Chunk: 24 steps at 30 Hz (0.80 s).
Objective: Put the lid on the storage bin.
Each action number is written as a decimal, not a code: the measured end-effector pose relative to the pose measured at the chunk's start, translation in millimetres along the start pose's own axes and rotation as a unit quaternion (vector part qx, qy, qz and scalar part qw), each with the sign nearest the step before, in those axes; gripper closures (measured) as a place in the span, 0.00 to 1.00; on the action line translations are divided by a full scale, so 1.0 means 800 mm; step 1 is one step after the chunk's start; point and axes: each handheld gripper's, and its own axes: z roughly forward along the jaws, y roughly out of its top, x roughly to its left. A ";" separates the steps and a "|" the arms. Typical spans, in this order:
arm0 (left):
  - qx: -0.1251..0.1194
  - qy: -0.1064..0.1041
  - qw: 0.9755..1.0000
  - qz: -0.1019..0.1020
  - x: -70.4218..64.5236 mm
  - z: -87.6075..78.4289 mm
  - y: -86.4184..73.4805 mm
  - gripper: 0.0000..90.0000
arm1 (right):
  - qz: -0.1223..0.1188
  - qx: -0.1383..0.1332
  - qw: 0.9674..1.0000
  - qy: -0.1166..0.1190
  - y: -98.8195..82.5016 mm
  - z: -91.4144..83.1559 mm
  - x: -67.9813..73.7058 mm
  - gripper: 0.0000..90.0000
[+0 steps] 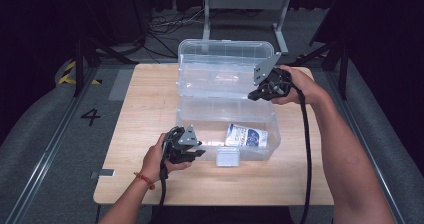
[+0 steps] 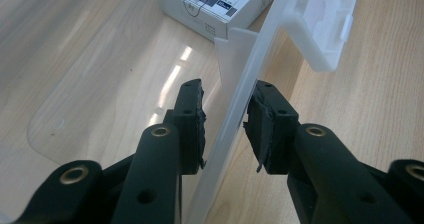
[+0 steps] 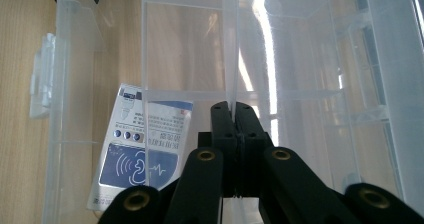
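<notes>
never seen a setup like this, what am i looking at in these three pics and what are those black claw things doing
No robot here: a person holds a black two-jaw gripper in each hand. The high view looks down on a wooden table from above. The other two pictures come from cameras riding on the grippers, looking along their jaws.

On the table stands a clear plastic box with its lid swung up. Inside the box lies a white and blue carton.

The left gripper is open, one jaw on each side of the box's front wall, near the latch. The right gripper is shut on a thin clear tray partition inside the box.
</notes>
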 end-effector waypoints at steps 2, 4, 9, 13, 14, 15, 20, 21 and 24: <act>0.001 0.000 1.000 -0.001 0.000 0.000 0.000 0.75 | -0.002 -0.002 1.000 -0.003 0.000 0.000 0.003 1.00; 0.000 0.000 1.000 -0.001 0.000 0.000 0.000 0.75 | -0.004 -0.004 1.000 -0.003 0.000 0.000 0.004 1.00; 0.000 0.000 1.000 -0.001 0.000 0.000 0.000 0.75 | -0.002 -0.008 1.000 -0.001 -0.003 -0.002 0.012 1.00; -0.001 0.000 1.000 -0.001 0.000 0.000 0.000 0.75 | 0.001 -0.009 1.000 0.003 -0.004 -0.003 0.016 1.00; -0.002 0.001 1.000 -0.001 0.000 0.000 0.000 0.75 | 0.002 -0.010 1.000 0.004 -0.005 -0.003 0.017 1.00; -0.003 0.001 1.000 0.000 0.000 0.000 0.000 0.75 | 0.003 -0.010 1.000 0.004 -0.005 -0.003 0.018 1.00; -0.002 0.001 1.000 0.001 0.000 0.000 0.000 0.74 | 0.001 -0.011 1.000 0.005 -0.006 -0.004 0.022 1.00; -0.003 0.002 1.000 0.001 0.000 0.000 -0.001 0.74 | 0.001 -0.011 1.000 0.004 -0.006 -0.004 0.023 1.00; -0.003 0.002 1.000 -0.001 0.000 0.000 -0.001 0.74 | 0.002 -0.015 1.000 0.006 -0.007 -0.004 0.027 1.00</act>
